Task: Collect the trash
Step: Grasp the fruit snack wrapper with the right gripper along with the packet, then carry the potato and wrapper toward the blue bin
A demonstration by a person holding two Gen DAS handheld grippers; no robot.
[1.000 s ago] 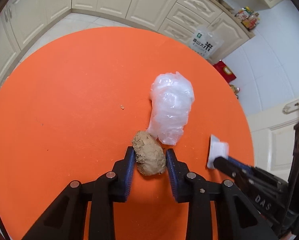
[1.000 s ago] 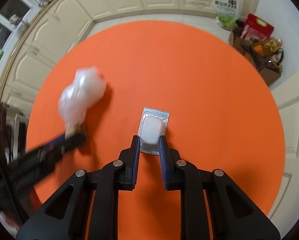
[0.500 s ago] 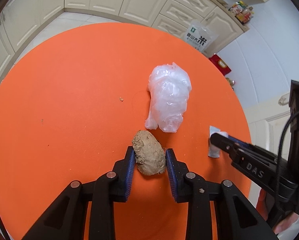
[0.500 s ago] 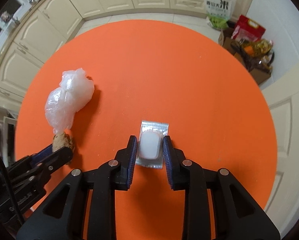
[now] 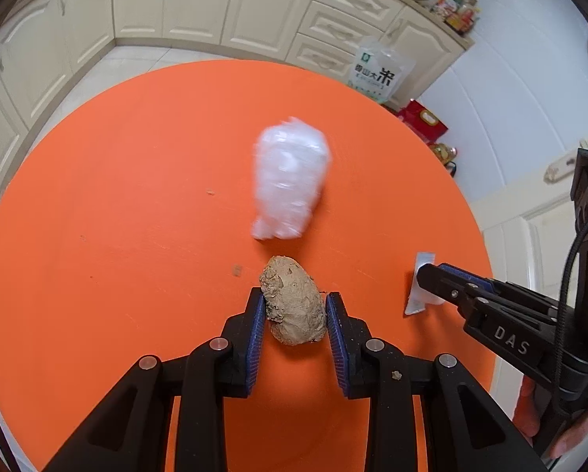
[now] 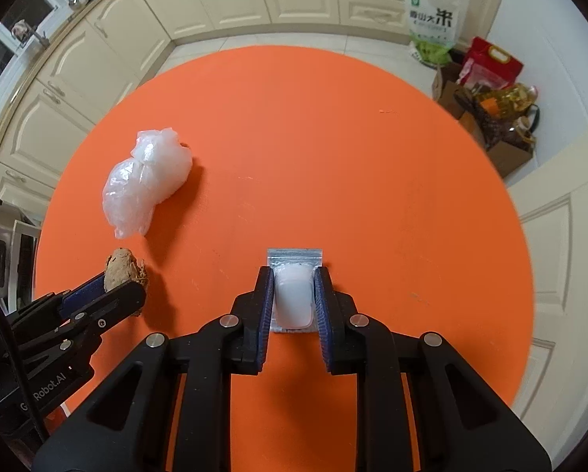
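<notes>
Left wrist view: left gripper (image 5: 294, 306) fingers clamp the brown lump (image 5: 294, 305); right gripper (image 6: 293, 293) fingers pinch the white sachet (image 6: 294, 295). Crumpled plastic bag (image 6: 146, 185) remains uncollected on the orange worktop (image 6: 333, 157).

right tongs (image 5: 421, 275): "DAS" | left tongs (image 6: 124, 279): "Robot.AI" | rice bag (image 6: 435, 19): large "米"

We hold both grippers pointing steeply down: our left gripper (image 5: 294, 306) pinches a brown lump (image 5: 294, 305), our right gripper (image 6: 294, 295) has just closed on a white packet (image 6: 294, 299).
</notes>
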